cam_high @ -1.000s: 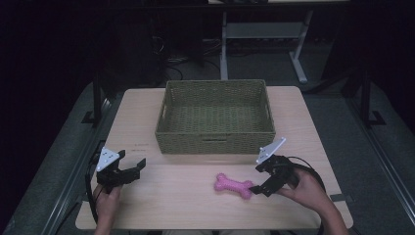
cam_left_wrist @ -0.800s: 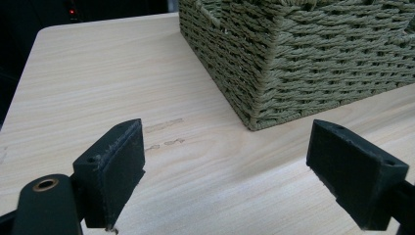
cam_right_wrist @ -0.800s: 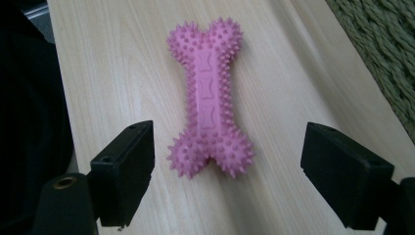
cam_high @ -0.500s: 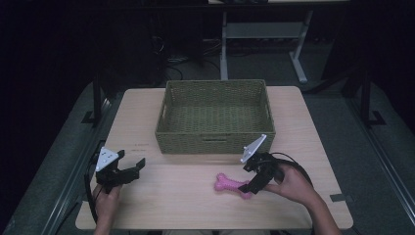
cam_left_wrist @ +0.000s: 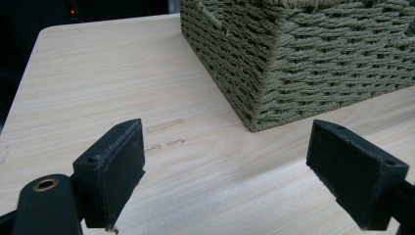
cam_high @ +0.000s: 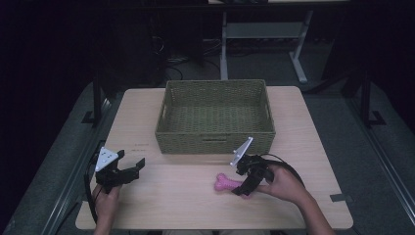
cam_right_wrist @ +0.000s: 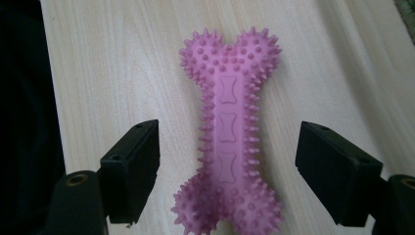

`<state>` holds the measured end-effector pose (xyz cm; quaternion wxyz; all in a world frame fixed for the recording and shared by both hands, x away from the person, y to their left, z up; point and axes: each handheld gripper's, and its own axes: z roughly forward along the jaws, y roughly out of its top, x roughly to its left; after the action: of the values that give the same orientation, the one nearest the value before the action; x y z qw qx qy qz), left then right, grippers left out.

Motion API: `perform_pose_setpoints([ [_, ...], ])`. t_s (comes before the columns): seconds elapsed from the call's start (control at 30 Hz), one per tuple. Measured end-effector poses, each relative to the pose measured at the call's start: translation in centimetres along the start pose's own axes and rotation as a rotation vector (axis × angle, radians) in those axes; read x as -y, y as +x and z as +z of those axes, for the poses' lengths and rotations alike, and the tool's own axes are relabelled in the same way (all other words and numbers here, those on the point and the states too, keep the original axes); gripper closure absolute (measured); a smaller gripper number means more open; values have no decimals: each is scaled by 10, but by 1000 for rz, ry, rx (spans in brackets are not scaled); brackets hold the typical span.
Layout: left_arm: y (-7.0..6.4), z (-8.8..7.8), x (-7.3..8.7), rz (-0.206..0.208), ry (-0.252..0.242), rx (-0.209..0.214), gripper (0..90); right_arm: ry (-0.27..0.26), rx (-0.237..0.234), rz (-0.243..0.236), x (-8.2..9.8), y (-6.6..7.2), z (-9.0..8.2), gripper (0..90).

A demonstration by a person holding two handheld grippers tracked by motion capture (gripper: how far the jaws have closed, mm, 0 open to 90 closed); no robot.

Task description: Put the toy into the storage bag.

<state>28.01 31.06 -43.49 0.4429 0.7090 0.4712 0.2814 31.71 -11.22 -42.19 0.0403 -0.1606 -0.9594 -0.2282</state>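
Observation:
A pink spiky bone toy (cam_right_wrist: 228,132) (cam_high: 226,183) lies flat on the wooden table (cam_high: 186,205), in front of the woven basket (cam_high: 215,142). My right gripper (cam_right_wrist: 227,171) (cam_high: 242,188) straddles the bone's shaft; its jaws have just been closing, but a clear gap remains on both sides and the pads do not touch the toy. At the table's left front, my left gripper (cam_left_wrist: 227,171) (cam_high: 133,165) stands open with nothing between its jaws, pointing toward the basket's near corner (cam_left_wrist: 254,117).
The basket is empty inside and sits at the middle back of the table. Dark floor, cables and a desk frame (cam_high: 298,63) lie beyond the table's far edge. A strip of tape (cam_high: 340,198) marks the right front corner.
My right gripper has moved left and a little down over the pink bone, so its jaws now straddle the toy. The left gripper has stayed put.

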Motion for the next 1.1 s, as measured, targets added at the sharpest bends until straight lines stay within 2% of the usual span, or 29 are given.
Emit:
perform_pose_setpoints([
  [0.47,1,-1,0,-2,0,2,138,45,-2,-28,-8,0,11,323],
  [0.77,2,-1,0,-6,-2,2,139,81,-4,-53,-12,1,18,427],
  [1.1,2,-1,0,-7,-2,3,139,103,25,-67,-13,2,21,483],
])
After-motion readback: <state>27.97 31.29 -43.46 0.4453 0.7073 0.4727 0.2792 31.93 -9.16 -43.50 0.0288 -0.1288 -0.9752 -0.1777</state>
